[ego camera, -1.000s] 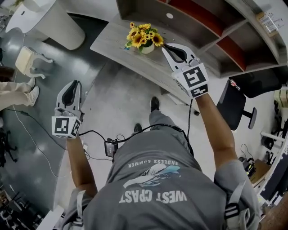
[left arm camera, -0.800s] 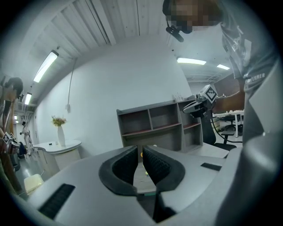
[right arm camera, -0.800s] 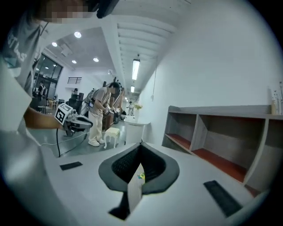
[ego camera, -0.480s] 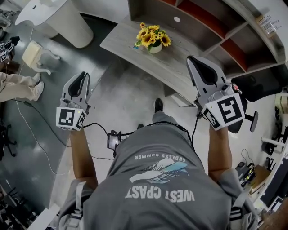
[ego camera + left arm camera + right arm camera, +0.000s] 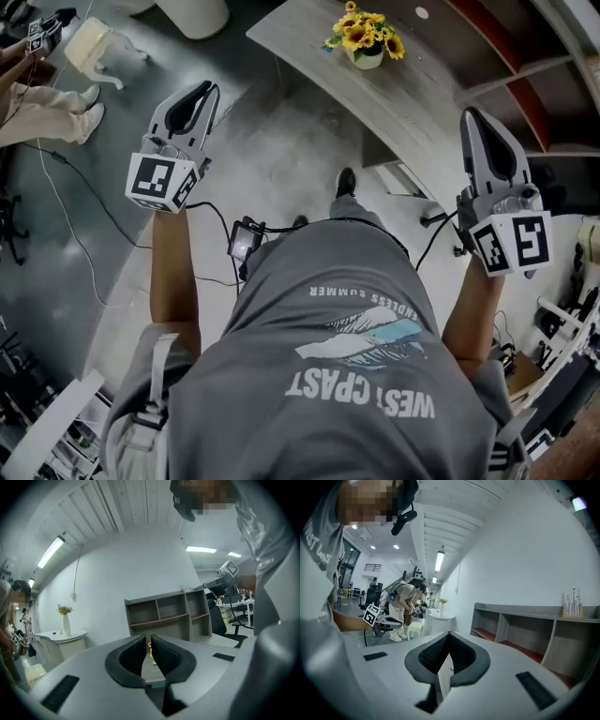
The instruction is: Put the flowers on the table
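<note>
Both pairs of jaws are holding nothing: the left gripper (image 5: 199, 89) (image 5: 150, 641) is gaping a slit, the right gripper (image 5: 475, 117) (image 5: 449, 637) is closing tip to tip. Flowers (image 5: 364, 33) (image 5: 150, 648) on the bench (image 5: 441, 103) are showing only partly through that slit.

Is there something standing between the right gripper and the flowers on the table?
Nothing visible does. The flowers stand on the grey table, and in the head view only bare tabletop lies between them and the right gripper. That gripper holds nothing; its fingers are together.

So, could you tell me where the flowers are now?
In the head view, top centre, the flowers stand on the grey table, beside the shelf unit.
</note>
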A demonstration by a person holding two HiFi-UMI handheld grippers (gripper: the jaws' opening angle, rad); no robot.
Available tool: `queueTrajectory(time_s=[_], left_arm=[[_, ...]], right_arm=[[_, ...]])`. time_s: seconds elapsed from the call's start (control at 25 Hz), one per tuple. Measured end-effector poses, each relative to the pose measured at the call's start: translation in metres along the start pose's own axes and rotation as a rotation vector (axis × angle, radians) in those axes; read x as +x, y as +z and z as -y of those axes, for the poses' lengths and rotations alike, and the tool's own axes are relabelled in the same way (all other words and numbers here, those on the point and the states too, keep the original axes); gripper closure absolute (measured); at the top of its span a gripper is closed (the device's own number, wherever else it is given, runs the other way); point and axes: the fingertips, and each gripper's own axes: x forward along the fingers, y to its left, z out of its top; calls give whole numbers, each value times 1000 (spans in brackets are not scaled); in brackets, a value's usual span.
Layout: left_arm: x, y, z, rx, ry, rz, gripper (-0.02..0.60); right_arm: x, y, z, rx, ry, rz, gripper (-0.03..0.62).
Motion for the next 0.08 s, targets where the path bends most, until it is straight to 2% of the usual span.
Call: queueTrajectory(time_s=[0.08], left_arm=[[-3, -5, -4, 0, 0, -1, 535]], right_arm=[[1, -4, -3, 8, -10, -5, 568]])
